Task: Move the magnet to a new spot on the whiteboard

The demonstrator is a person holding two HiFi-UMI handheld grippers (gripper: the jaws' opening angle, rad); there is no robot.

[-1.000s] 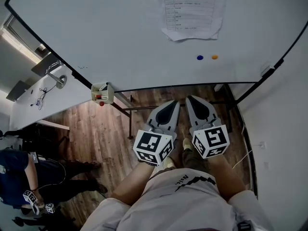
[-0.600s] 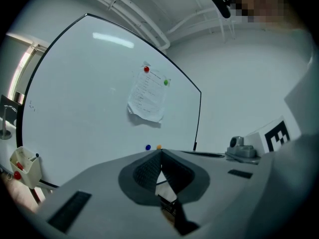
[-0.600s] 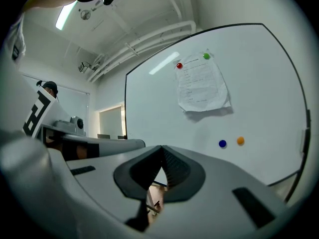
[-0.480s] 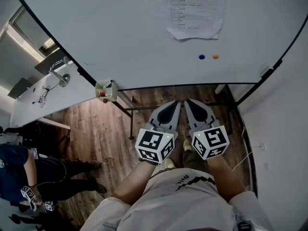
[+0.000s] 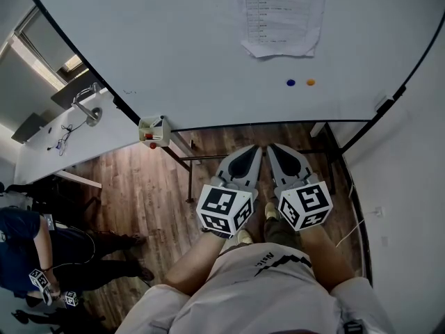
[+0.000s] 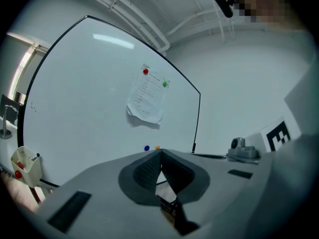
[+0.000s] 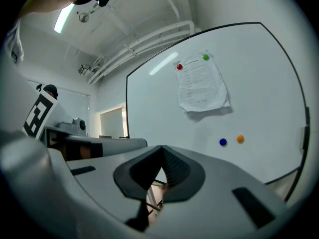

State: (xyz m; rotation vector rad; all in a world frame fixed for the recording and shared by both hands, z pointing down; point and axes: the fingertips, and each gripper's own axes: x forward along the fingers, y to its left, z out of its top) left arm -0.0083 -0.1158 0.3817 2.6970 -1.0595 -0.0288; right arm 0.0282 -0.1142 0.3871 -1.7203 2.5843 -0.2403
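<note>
Whiteboard (image 5: 174,47) fills the upper part of the head view, above a wooden floor (image 5: 139,186). A printed sheet of paper (image 5: 281,16) hangs on it, pinned at its top corners by a red magnet (image 7: 179,66) and a green magnet (image 7: 206,57). Just below the sheet, a blue magnet (image 5: 290,83) and an orange magnet (image 5: 311,82) sit side by side on bare board, close together but apart. The person holds both tools low in front of the body, well short of the board and pointing toward it. The left gripper (image 5: 254,147) has its jaws clenched tip to tip with nothing between them, and the right gripper (image 5: 272,147), just beside it, is likewise clenched and empty. Neither touches any magnet. A small pen holder (image 5: 153,132) with something red in it is fixed at the board's lower left edge. Another person (image 5: 28,249) stands at the far lower left of the head view.
</note>
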